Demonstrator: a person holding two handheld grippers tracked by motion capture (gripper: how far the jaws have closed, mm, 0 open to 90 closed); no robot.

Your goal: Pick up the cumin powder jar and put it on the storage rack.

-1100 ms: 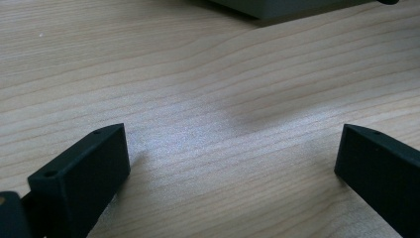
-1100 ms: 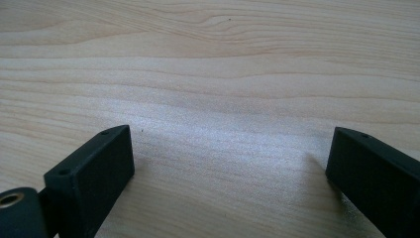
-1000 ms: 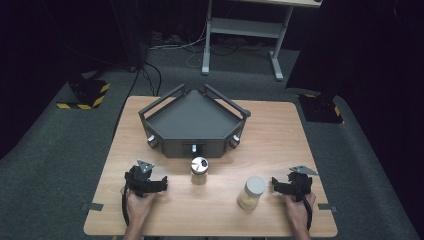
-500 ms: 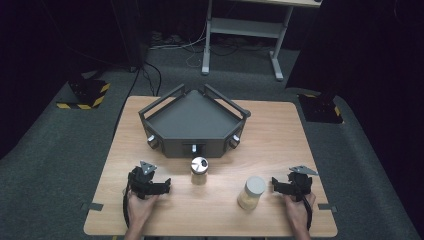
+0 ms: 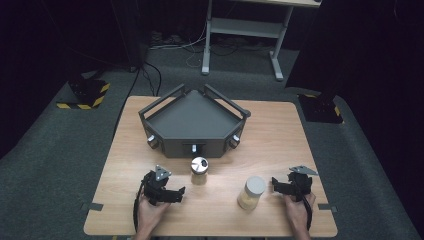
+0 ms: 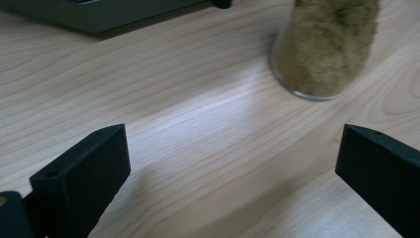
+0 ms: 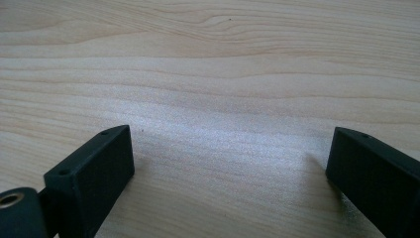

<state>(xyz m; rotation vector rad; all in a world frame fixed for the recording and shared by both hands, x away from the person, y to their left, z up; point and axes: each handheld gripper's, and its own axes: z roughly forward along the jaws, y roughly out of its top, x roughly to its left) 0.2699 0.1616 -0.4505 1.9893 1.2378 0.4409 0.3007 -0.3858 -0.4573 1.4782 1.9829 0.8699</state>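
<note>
While both hands are resting low on the near edge of the wooden table (image 5: 270,125), the left gripper (image 5: 176,195) is pointing rightward toward the small shaker jar (image 5: 199,170), the one with the shiny metal cap, which is standing upright just in front of the dark grey angular tray (image 5: 192,120). In the left gripper view the jaws are standing wide apart with bare wood between them, and the jar's glass base, filled with a brownish-green powder, is sitting a little ahead of them and off toward the right jaw, not touching either.

Over on the other side, the right gripper (image 5: 278,186) is facing left toward the second jar (image 5: 251,193), a wider one with a pale lid and light tan contents, which is standing just beside its tips. In the right gripper view its jaws are gaping open too, holding nothing, with plain wood grain lying between and beyond them.

The two jars are standing well apart from each other, both upright.
</note>
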